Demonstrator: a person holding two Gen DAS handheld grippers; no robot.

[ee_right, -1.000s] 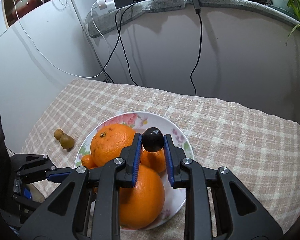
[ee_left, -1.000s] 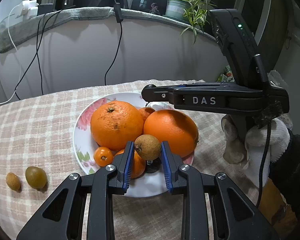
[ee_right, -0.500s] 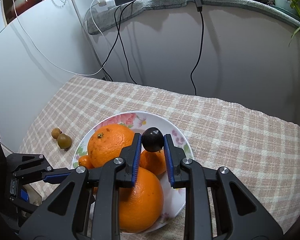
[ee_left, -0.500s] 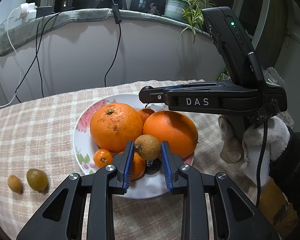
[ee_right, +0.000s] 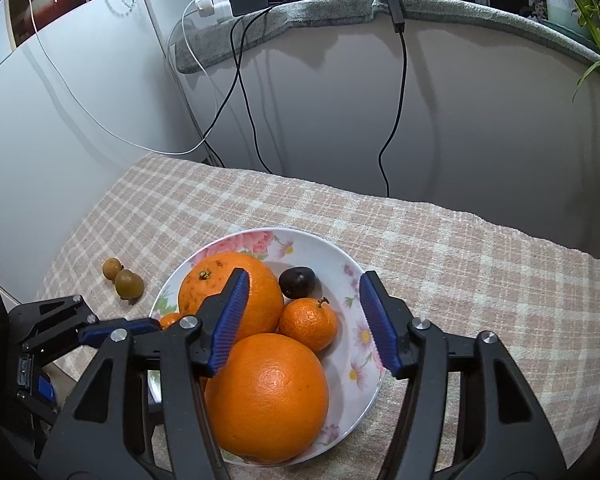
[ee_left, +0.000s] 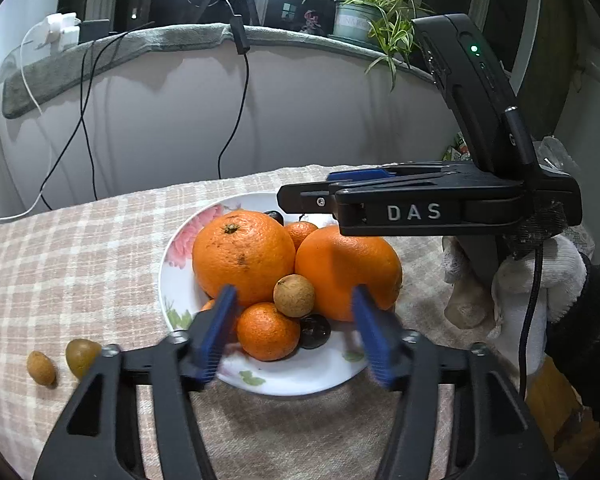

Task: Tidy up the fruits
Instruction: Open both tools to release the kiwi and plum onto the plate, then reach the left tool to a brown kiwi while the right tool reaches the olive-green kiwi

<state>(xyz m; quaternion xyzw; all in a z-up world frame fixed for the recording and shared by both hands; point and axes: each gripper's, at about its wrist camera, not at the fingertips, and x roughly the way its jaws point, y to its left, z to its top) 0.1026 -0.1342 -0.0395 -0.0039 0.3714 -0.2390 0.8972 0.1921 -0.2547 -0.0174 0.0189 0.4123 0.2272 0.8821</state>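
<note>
Left gripper (ee_left: 294, 330) opening, blurred, brown fruit (ee_left: 294, 295) loose between fingers; right gripper (ee_right: 304, 320) opening, dark plum (ee_right: 297, 281) beyond, plate (ee_right: 352, 276) half hidden

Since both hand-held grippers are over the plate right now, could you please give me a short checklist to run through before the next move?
1. Left hand-held gripper free of fruit: ok; jaws opening, the round brown longan sits between the pads, untouched.
2. Right hand-held gripper free of fruit: ok; jaws opening, nothing gripped.
3. Dark purple round fruit landed on the white floral plate: ok, beside the large orange.
4. Longan settled: cannot tell; it rests on the small mandarin, may roll.
5. All fruit on plate: not ok; the small brown fruit and the olive-green fruit lie on the checked tablecloth.
</note>
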